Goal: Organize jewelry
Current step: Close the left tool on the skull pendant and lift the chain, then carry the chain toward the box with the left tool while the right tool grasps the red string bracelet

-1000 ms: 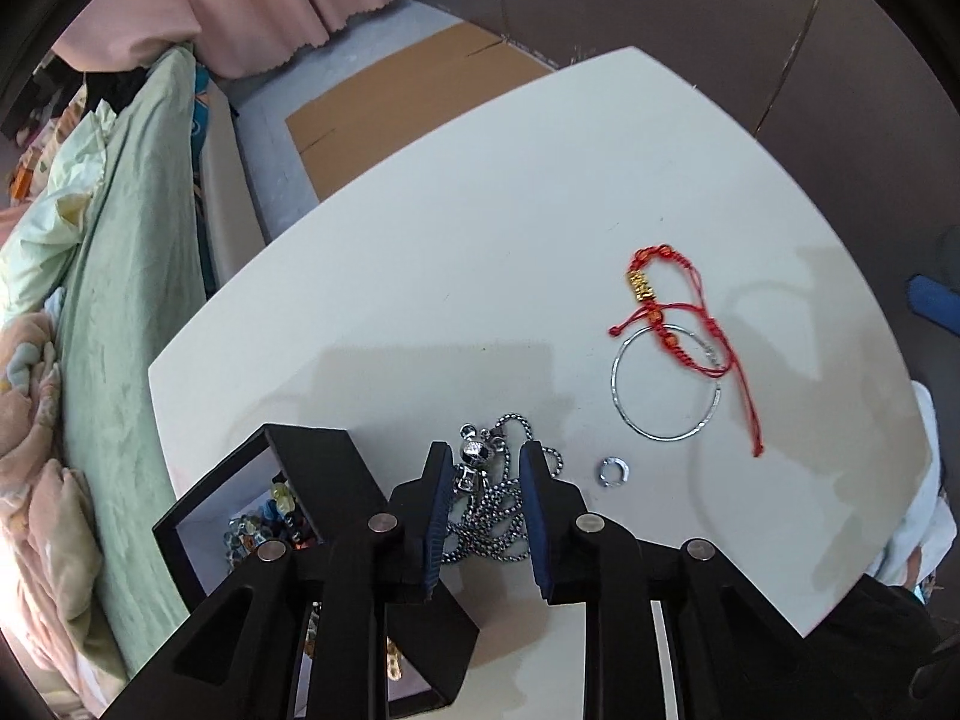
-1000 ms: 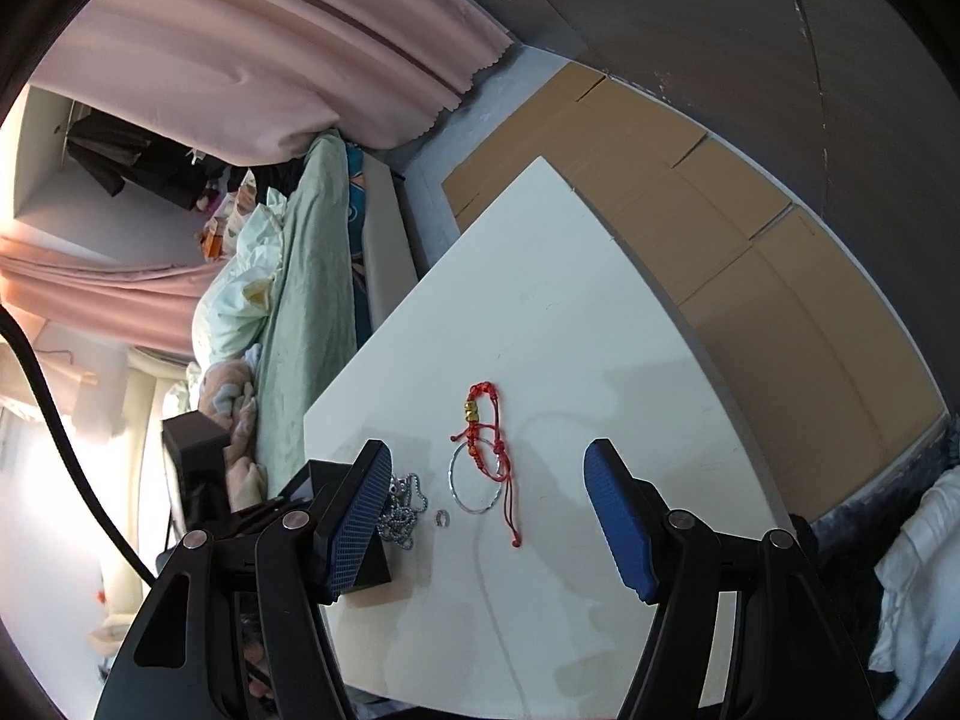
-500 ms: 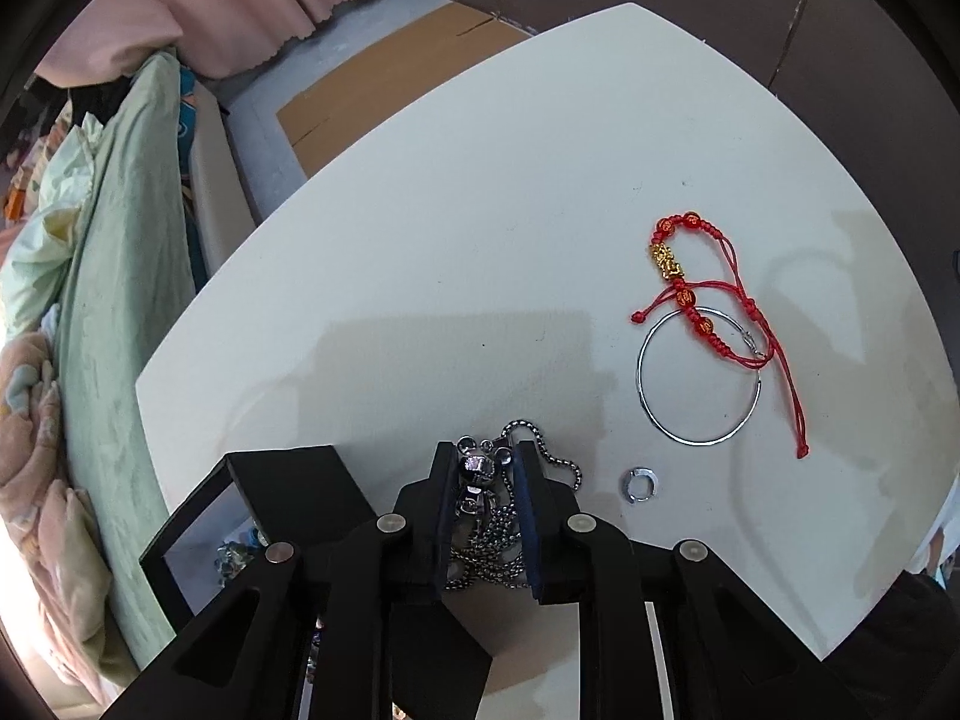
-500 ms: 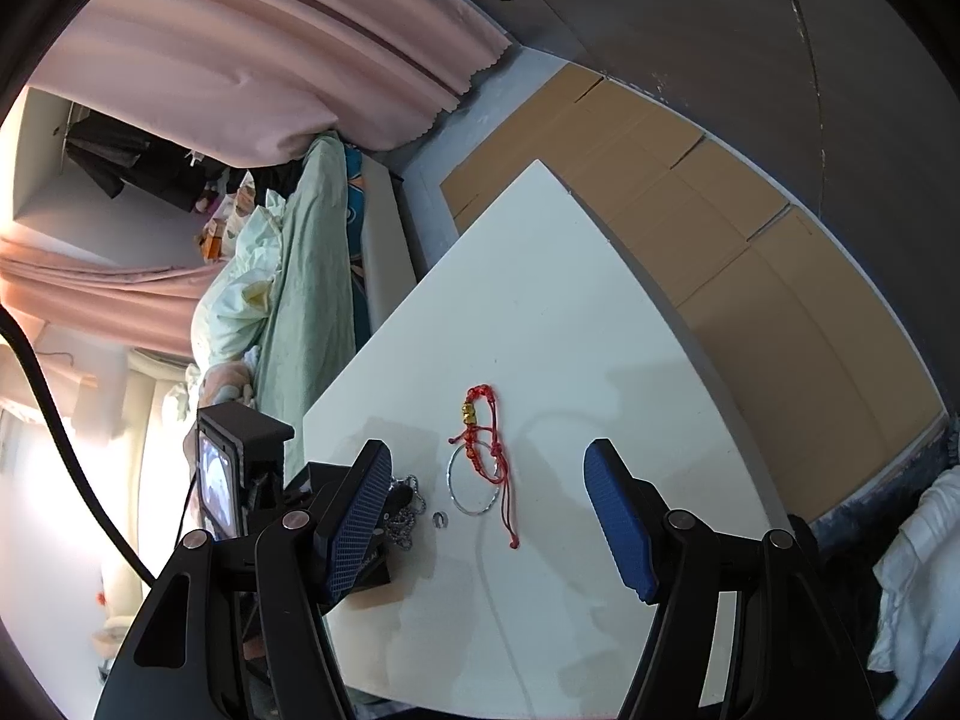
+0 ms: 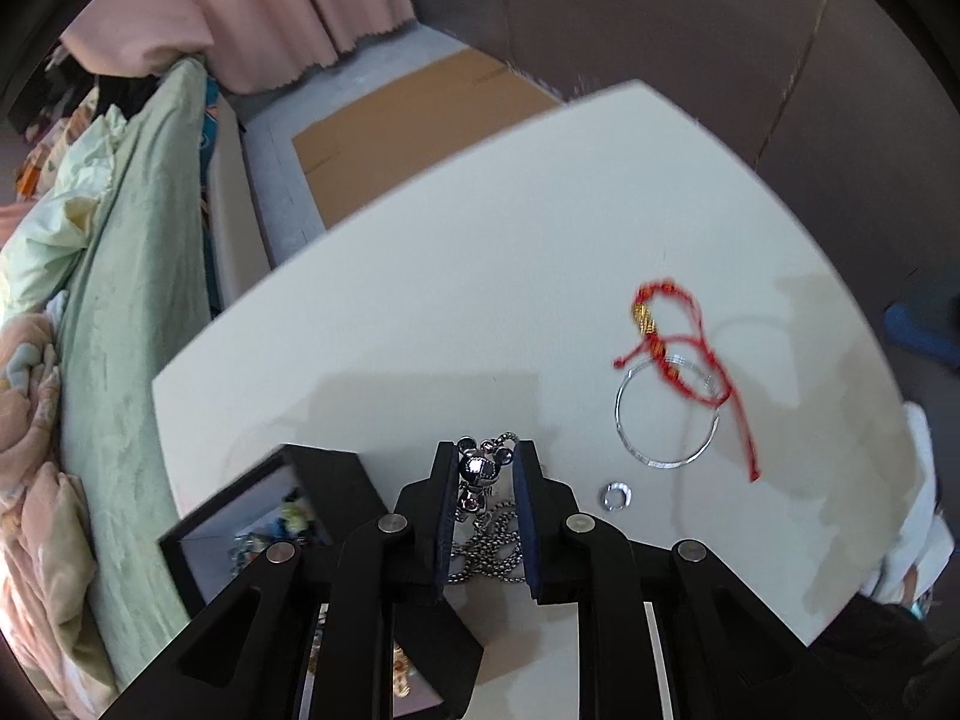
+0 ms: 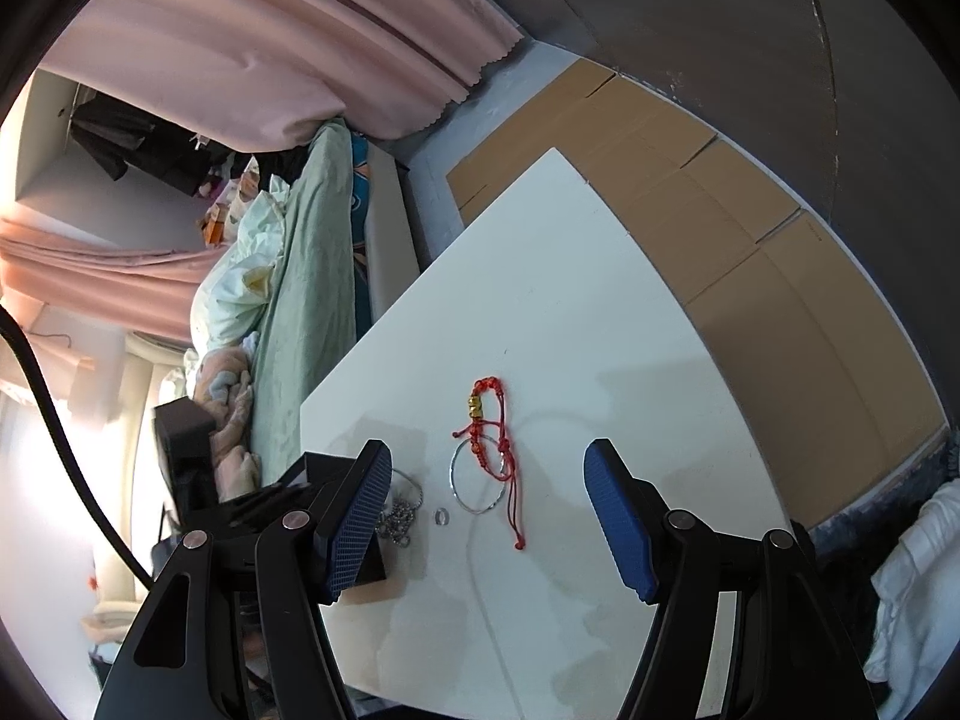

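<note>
The left claw [image 5: 480, 468] is pinching the little silver bear on the chain [image 5: 486, 552], low in the middle. The chain may still touch the desk [image 5: 456, 300]. Lift slowly, then lower it into the black box [image 5: 240, 534], lower left. The right claw [image 6: 489, 516] is spread wide.

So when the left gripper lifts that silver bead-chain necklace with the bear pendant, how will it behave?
Probably floppy: the silver bead-chain necklace lies in loose coils, so it should dangle and swing. The left gripper brackets the shiny metal bear pendant, which looks smooth and may slip. The trailing chain could snag the open black jewelry box.
</note>
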Tool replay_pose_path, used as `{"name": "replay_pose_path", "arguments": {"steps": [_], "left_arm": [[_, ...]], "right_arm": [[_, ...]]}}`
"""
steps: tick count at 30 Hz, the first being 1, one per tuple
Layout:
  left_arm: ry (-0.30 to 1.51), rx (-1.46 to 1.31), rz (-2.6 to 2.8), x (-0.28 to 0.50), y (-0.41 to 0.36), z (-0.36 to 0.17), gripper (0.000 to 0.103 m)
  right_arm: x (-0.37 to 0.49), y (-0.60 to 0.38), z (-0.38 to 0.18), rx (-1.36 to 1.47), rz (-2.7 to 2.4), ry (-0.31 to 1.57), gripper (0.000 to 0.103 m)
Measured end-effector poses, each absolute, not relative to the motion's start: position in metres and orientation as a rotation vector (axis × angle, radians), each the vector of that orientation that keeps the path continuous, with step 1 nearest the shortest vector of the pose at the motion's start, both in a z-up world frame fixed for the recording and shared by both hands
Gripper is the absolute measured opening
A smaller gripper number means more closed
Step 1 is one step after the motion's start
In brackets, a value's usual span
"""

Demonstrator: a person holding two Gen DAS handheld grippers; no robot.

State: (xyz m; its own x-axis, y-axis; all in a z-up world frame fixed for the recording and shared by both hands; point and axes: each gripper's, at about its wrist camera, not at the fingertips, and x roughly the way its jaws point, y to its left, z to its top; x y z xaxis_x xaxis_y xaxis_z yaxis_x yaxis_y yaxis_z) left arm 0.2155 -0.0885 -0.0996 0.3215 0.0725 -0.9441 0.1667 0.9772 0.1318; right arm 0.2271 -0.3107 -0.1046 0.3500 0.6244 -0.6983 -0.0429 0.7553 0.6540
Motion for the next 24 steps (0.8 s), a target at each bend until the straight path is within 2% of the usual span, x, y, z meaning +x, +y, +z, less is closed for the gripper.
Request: {"name": "replay_pose_path", "arguments": {"steps": [9,11,16,20,24], "left_arm": [[1.117,0.154,-0.054,0.207,-0.082,-0.044,0.019],[1.091,0.143,-0.053,0.204,-0.08,-0.031,0.019],[1.035,0.122,-0.048,0.195,-0.072,-0.004,0.019],[1.005,0.108,-0.046,0.19,-0.066,0.012,0.019],[0.977,0.103,-0.042,0.186,-0.06,0.028,0.019]], "right_arm": [[0.237,-0.291,-0.11,0.562,0.475,1.146,0.066],[0.24,-0.285,-0.113,0.538,0.468,1.151,0.059],[0.248,-0.269,-0.12,0.446,0.431,1.158,0.048],[0.254,-0.253,-0.123,0.371,0.413,1.138,0.046],[0.257,-0.24,-0.131,0.31,0.388,1.139,0.039]]}}
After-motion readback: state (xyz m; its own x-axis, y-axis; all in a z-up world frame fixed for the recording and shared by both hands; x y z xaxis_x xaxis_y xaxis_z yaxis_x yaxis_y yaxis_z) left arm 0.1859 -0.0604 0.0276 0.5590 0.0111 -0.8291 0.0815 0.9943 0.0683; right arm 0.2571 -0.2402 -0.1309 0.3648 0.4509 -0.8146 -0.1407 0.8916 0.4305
